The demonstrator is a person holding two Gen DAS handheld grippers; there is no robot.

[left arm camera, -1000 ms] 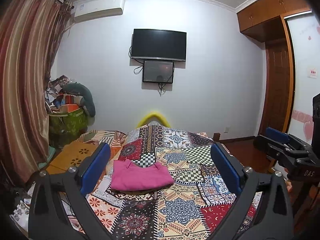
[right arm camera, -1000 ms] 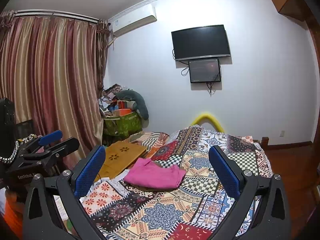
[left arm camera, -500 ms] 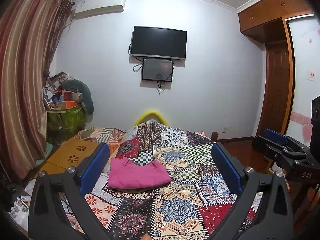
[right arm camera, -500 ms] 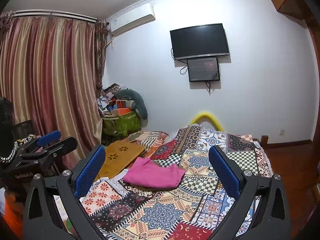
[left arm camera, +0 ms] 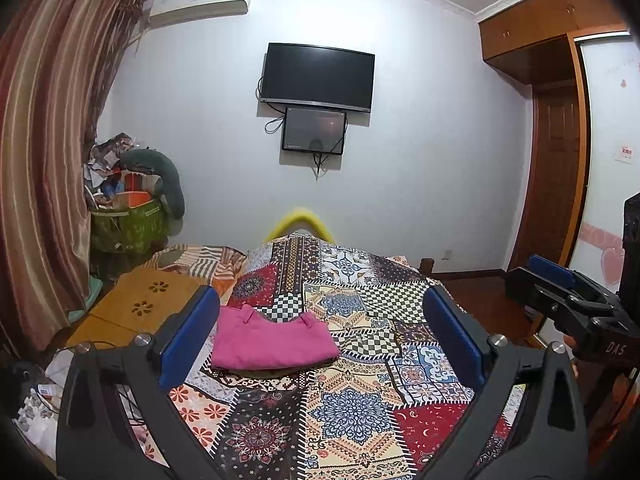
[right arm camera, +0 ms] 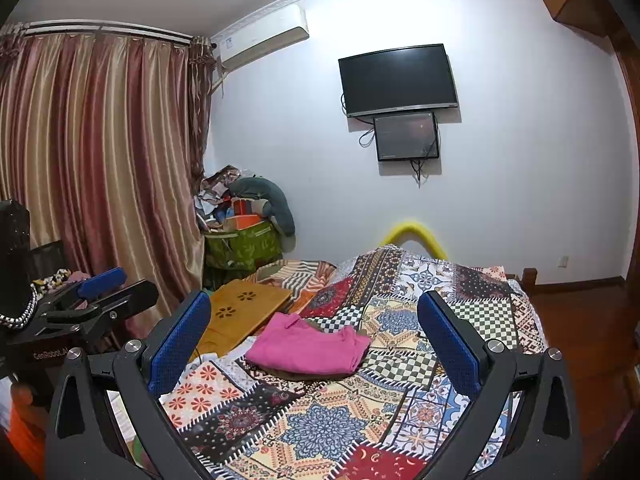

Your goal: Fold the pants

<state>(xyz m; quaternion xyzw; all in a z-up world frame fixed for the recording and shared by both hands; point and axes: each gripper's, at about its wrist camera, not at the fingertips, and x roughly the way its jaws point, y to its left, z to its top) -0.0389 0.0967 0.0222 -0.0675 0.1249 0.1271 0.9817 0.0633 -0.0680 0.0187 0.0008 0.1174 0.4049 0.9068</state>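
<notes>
I hold my left hand-held gripper [left arm camera: 320, 332] and my right hand-held gripper [right arm camera: 314, 340] level above the near end of the bed [left arm camera: 360, 420], both with jaws spread wide and nothing between the blue ribbed pads [left arm camera: 188, 338]. The pink pants [left arm camera: 272, 342] lie folded into a flat, soft-edged rectangle on the patchwork quilt [right arm camera: 320, 432], at about 11 o'clock from my left gripper and 12 o'clock from my right, well apart from both. They sit near the bed's left edge, just beside a flat wooden lap desk [left arm camera: 132, 308] with flower cut-outs at 10 o'clock. The quilt is smooth and busy with checks and medallions; open cloth runs from the pants toward 3 o'clock, up to the bed's right edge and the glossy wood floor [right arm camera: 580, 320]. Heavy striped satin curtains [right arm camera: 100, 160] hang at 9 o'clock.
</notes>
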